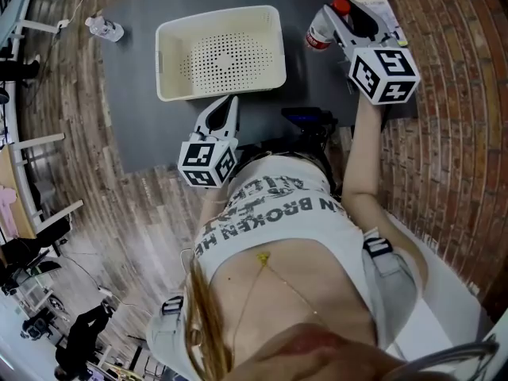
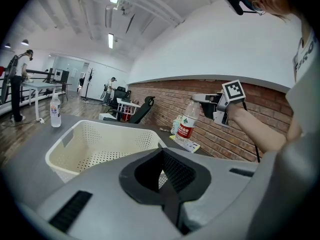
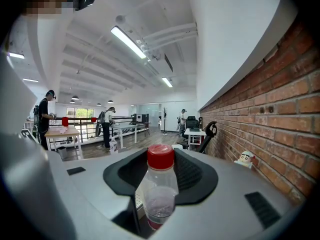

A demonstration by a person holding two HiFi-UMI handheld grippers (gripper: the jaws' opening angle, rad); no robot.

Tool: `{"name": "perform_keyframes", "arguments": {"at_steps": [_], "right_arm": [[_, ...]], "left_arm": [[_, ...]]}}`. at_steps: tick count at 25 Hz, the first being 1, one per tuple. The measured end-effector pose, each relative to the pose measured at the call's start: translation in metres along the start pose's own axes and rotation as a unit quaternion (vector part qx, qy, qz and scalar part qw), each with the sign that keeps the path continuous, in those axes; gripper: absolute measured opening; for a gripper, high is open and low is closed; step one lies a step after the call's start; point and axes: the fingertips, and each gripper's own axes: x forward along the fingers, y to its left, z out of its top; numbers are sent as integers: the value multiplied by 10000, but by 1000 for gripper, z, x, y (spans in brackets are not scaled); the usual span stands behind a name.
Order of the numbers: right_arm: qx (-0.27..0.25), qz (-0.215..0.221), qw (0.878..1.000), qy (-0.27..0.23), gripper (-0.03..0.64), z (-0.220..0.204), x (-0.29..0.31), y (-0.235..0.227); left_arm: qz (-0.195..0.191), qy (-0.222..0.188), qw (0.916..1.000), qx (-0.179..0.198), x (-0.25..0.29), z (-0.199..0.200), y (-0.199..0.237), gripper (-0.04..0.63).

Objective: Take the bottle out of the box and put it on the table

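Bottle (image 3: 159,189), lower centre: likely light, slippery plastic; right gripper (image 1: 329,18) jaws clasp its body. Left gripper (image 1: 228,105) jaws closed, empty.

The dark grey bench (image 1: 143,101) carries a cream perforated box (image 1: 163,62), which lies just ahead of the jaws of the left gripper (image 1: 226,105). A clear water bottle (image 1: 105,28) stands upright well off to their left, at the far corner. A yellow-green leaflet (image 1: 379,6) lies flat just beyond the jaws of the right gripper (image 1: 333,18).
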Motion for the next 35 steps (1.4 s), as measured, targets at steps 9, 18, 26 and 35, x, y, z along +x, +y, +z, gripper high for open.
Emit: {"name": "perform_keyframes", "arguments": {"at_steps": [9,18,26,35], "right_arm": [[47,-95,9998,181,156,-22,-2,-16],[118,-199,9989,414,156,-61,-1,-31],[255,-264,9959,825,156,-110,1,-39],[305,-371,9919,1177,156,-149,5,-47]], "left_arm": [[79,-9,10000,-10,3,-1,-6,5],[133,36,9999,-18,8,-5,-9,5],[184,74,9998,-60,8,-8,-8,5],[243,103,9996,-103,9,-11,-6,5]]}}
